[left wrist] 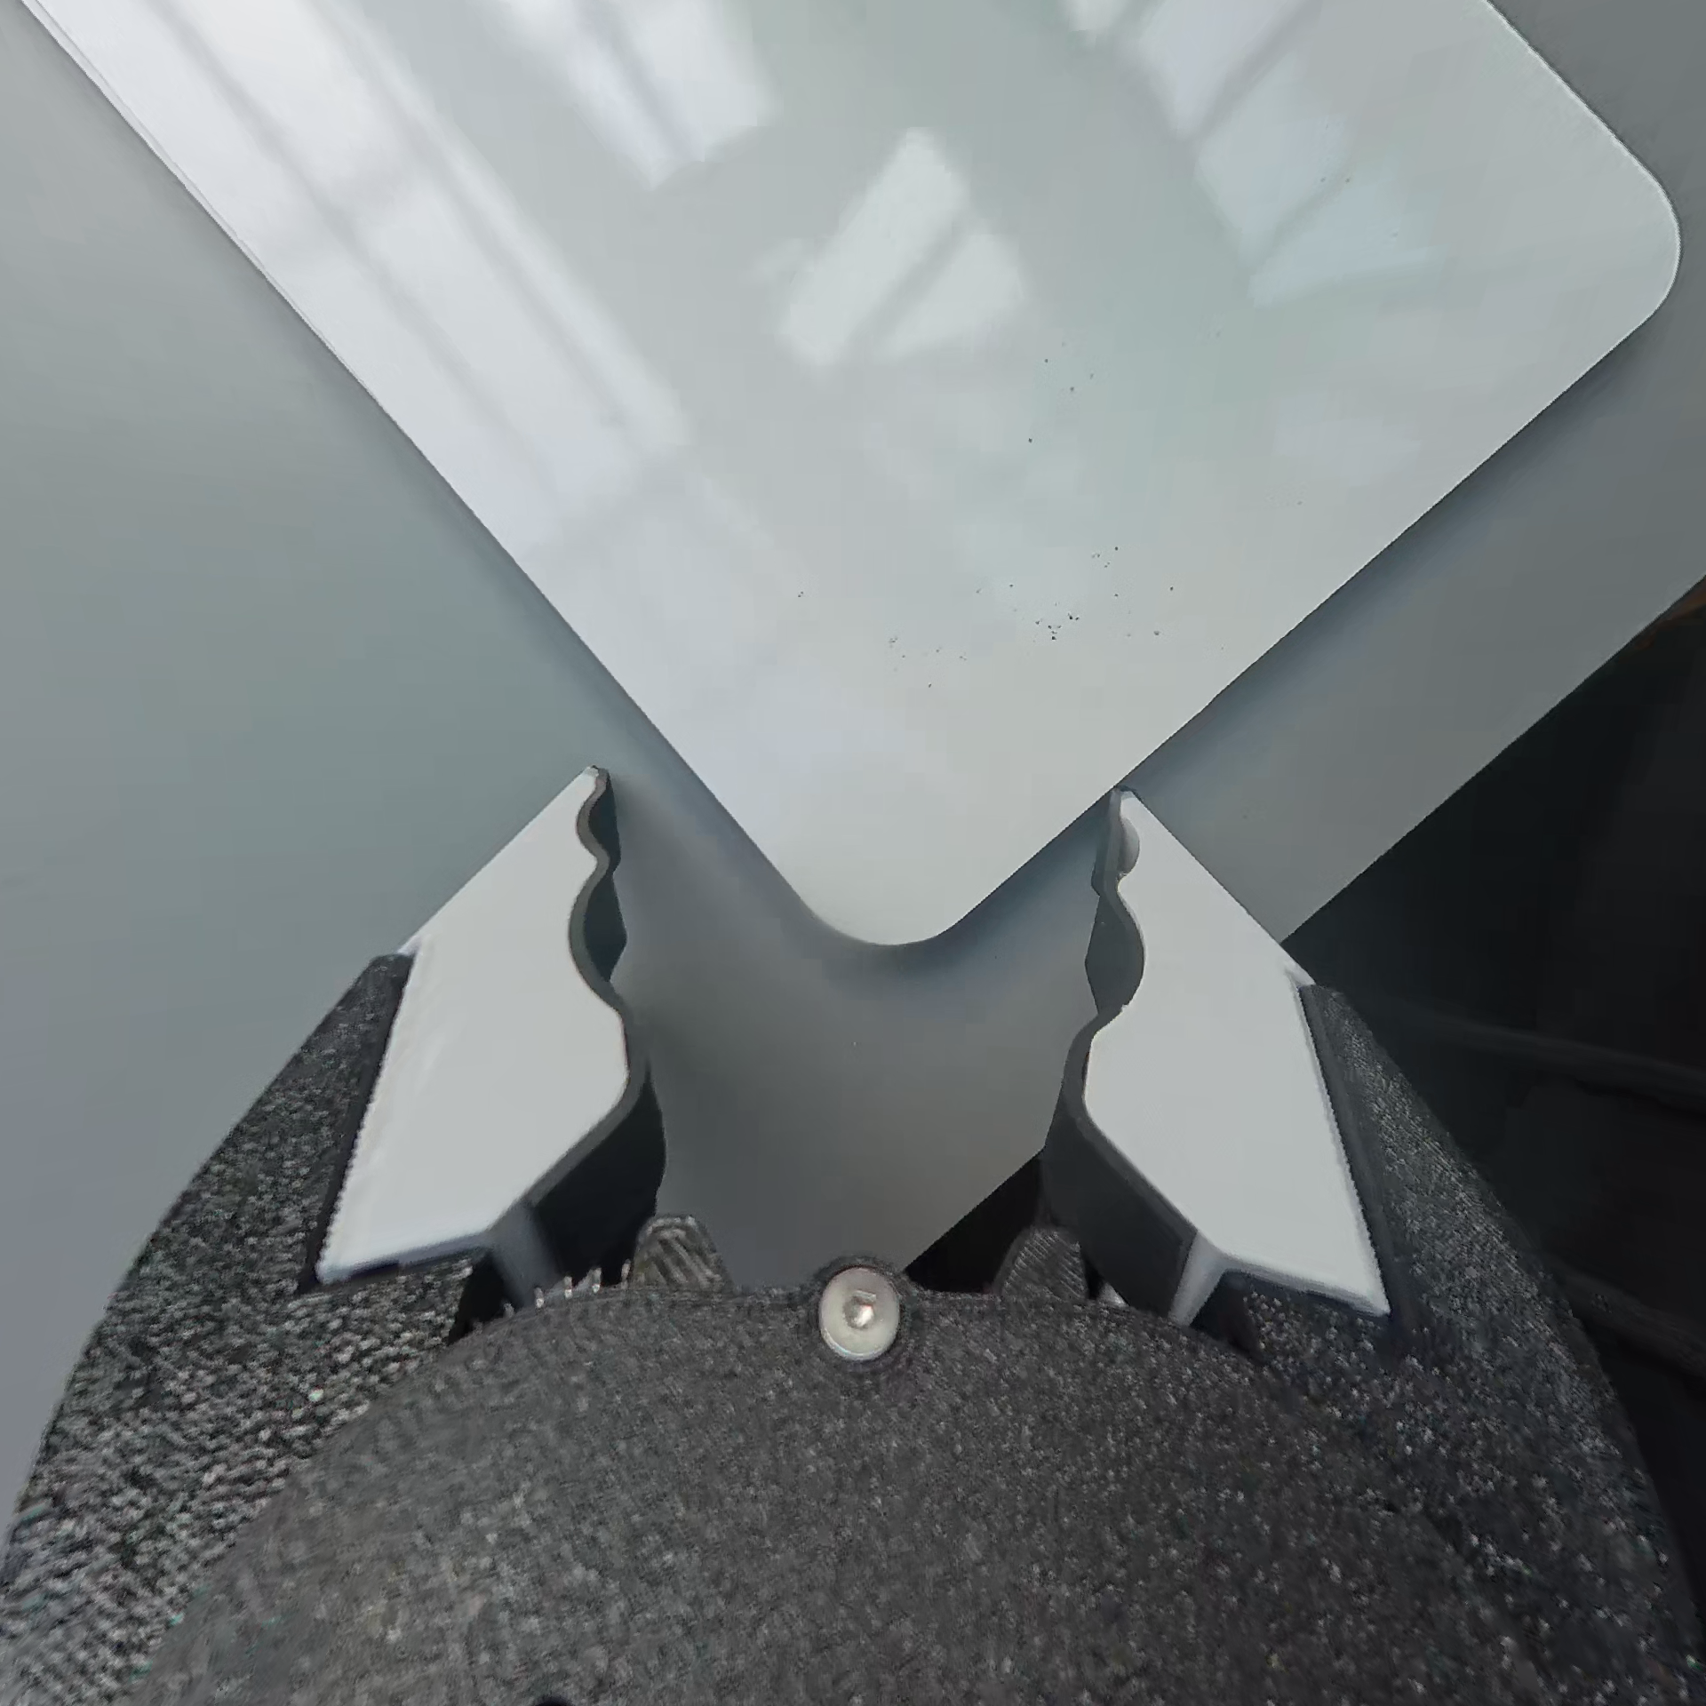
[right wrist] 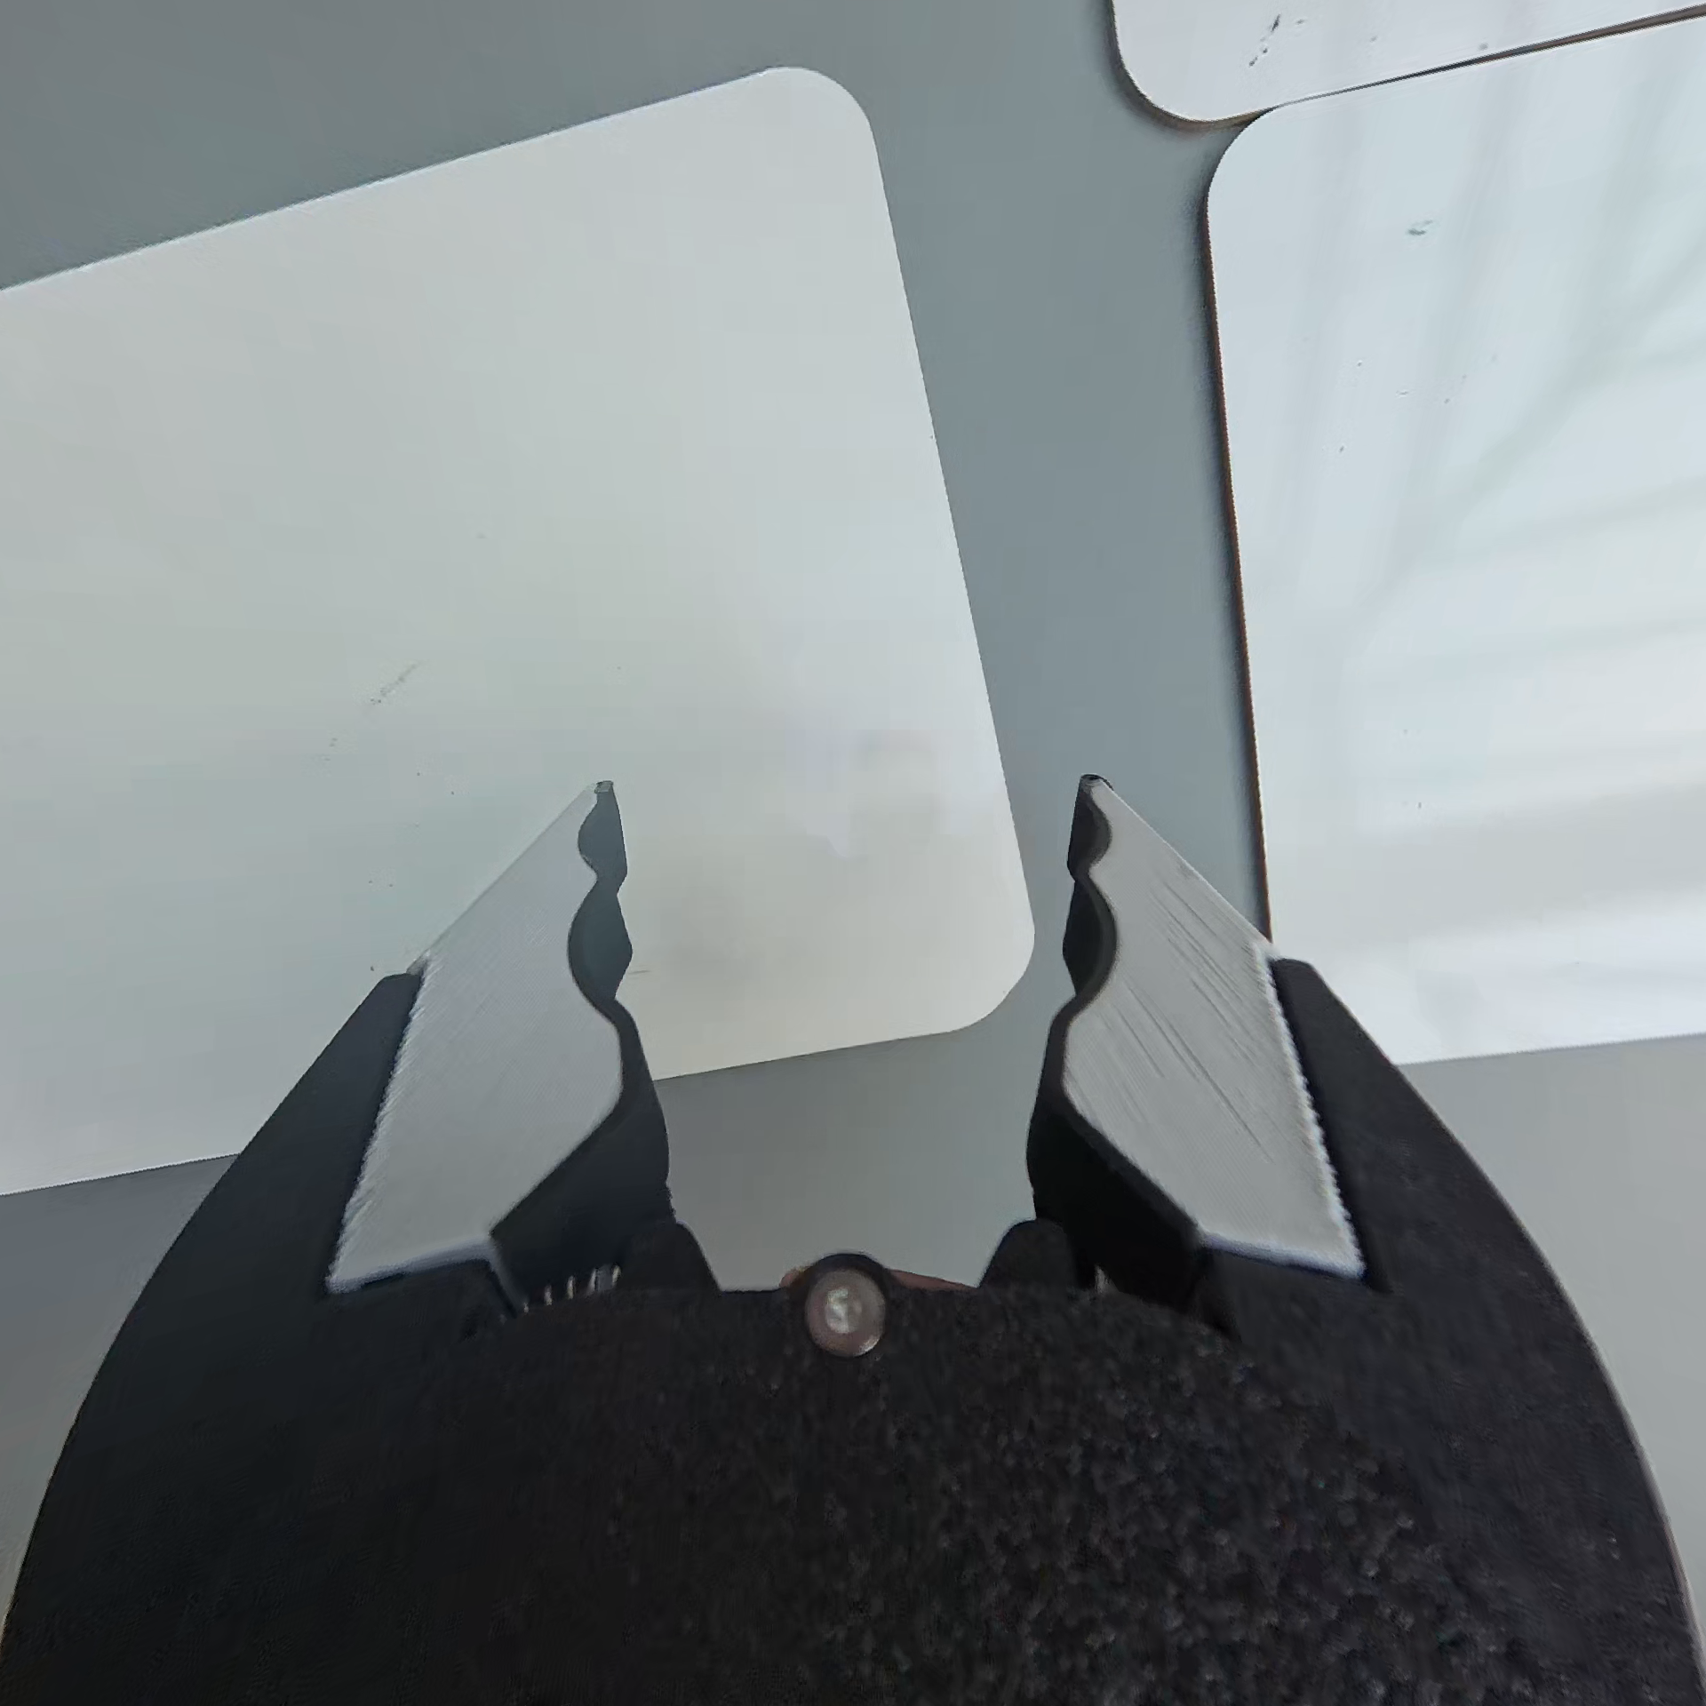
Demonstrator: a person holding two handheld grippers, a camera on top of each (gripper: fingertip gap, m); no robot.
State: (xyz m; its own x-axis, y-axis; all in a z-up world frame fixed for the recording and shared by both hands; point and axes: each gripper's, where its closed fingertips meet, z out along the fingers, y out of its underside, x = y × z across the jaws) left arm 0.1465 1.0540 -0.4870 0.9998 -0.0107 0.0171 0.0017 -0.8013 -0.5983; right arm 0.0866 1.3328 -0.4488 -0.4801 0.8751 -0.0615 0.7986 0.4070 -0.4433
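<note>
The left gripper is hovering with its jaws spread wide and empty around the rounded near corner of a glossy white board on the grey table; so thin and flat, the board could be slipping from any pinch. The right gripper, likewise gaping and empty, is facing three white boards: one below it, one right, one far.
</note>
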